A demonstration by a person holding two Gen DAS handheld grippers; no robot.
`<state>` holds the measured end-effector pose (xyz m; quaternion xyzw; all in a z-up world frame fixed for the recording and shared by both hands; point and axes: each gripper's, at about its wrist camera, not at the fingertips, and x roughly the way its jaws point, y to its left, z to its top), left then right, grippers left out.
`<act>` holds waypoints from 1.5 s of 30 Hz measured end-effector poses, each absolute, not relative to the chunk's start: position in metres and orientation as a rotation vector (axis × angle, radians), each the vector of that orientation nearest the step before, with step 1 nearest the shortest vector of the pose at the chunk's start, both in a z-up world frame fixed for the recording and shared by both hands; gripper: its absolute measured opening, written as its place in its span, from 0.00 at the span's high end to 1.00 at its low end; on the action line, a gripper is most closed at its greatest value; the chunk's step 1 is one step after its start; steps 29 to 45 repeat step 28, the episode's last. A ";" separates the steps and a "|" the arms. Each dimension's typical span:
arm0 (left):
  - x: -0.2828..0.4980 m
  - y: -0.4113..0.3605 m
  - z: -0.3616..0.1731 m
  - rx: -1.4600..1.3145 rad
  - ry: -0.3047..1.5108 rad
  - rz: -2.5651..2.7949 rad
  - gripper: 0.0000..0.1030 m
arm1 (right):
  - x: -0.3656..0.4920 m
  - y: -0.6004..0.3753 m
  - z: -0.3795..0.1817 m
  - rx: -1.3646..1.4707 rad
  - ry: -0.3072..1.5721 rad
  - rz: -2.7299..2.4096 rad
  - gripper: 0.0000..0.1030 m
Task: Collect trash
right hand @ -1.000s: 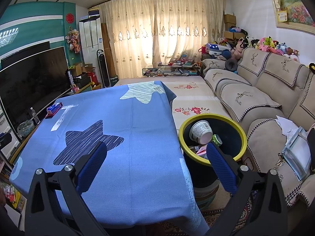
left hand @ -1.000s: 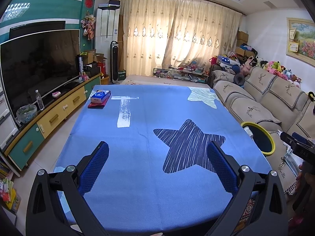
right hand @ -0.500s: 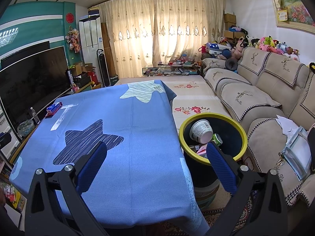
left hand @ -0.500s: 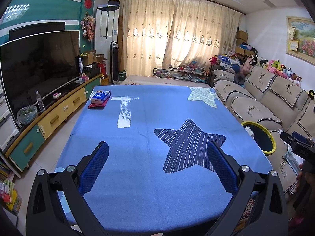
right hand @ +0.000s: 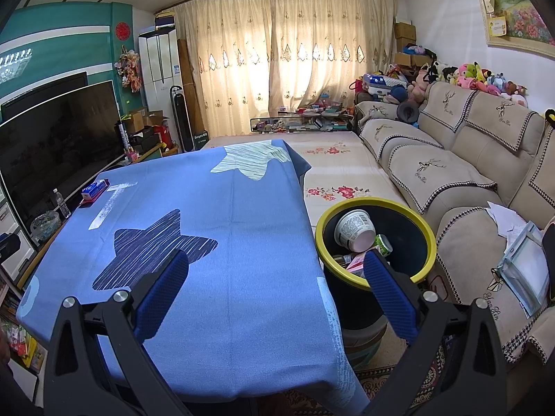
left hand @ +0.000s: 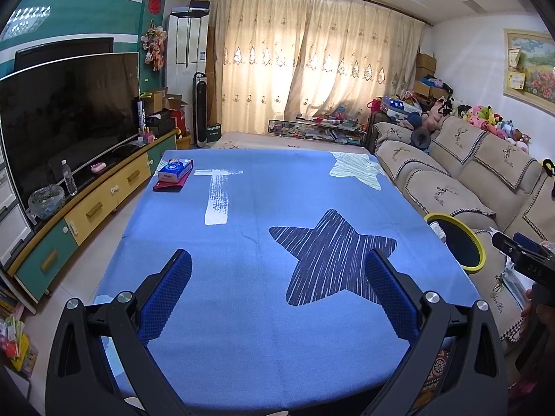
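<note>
Both grippers, left gripper (left hand: 277, 284) and right gripper (right hand: 275, 279), are held wide apart and empty (over the blue tablecloth (right hand: 225, 242)); the trash bin (right hand: 425, 242) is seen just beside the right gripper.

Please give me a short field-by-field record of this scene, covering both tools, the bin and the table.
left tool: open, empty, above the blue star tablecloth
right tool: open, empty, over the table's right edge
trash bin: black, yellow rim, on the floor between table and sofa
bin contents: white cup, green can, other scraps
on table: tissue box on a red item, far left corner
</note>
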<state>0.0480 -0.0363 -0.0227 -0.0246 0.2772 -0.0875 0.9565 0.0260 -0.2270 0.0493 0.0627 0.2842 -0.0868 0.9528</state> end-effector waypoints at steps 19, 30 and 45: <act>0.067 -0.037 -0.033 -0.063 0.601 -0.189 0.05 | 0.029 -0.224 0.042 0.128 0.586 -0.172 0.07; 0.157 -0.019 -0.066 -0.057 0.716 -0.095 0.05 | 0.096 -0.216 0.025 0.123 0.651 -0.092 0.07; 0.157 -0.019 -0.066 -0.057 0.716 -0.095 0.05 | 0.096 -0.216 0.025 0.123 0.651 -0.092 0.07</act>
